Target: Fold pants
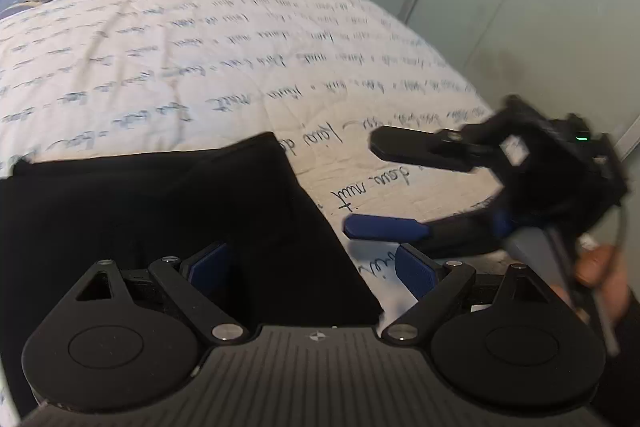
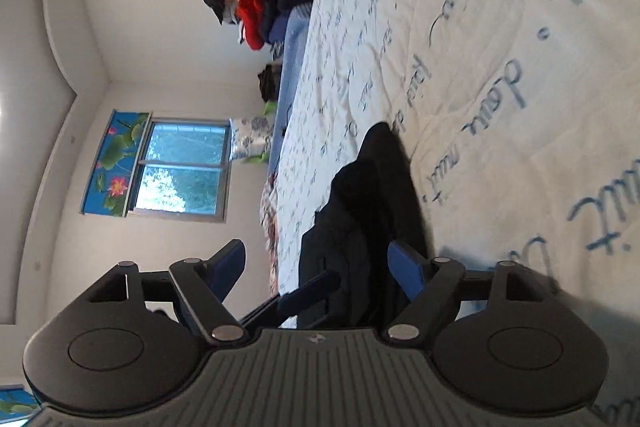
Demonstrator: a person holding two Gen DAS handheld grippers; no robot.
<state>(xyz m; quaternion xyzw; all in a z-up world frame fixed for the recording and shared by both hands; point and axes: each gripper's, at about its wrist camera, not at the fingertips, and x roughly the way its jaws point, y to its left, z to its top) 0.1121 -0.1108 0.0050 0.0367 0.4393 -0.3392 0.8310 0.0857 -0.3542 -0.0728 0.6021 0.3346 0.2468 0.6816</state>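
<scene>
**A:** where are the pants [image 1: 160,219] now?

**B:** folded black slab by the bed's [image 1: 200,47] near edge. Left gripper [image 1: 316,267] right over its corner, jaws apart; right gripper [image 1: 360,183] beside it, empty, also apart.

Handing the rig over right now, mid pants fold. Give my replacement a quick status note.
Left gripper: open, over the near edge of the black pants, gripping nothing.
Right gripper: open, empty, over the bed cover just right of the pants.
Pants: lying on the bed in a folded block, released.
Left: check the fold and decide whether another is needed.
</scene>
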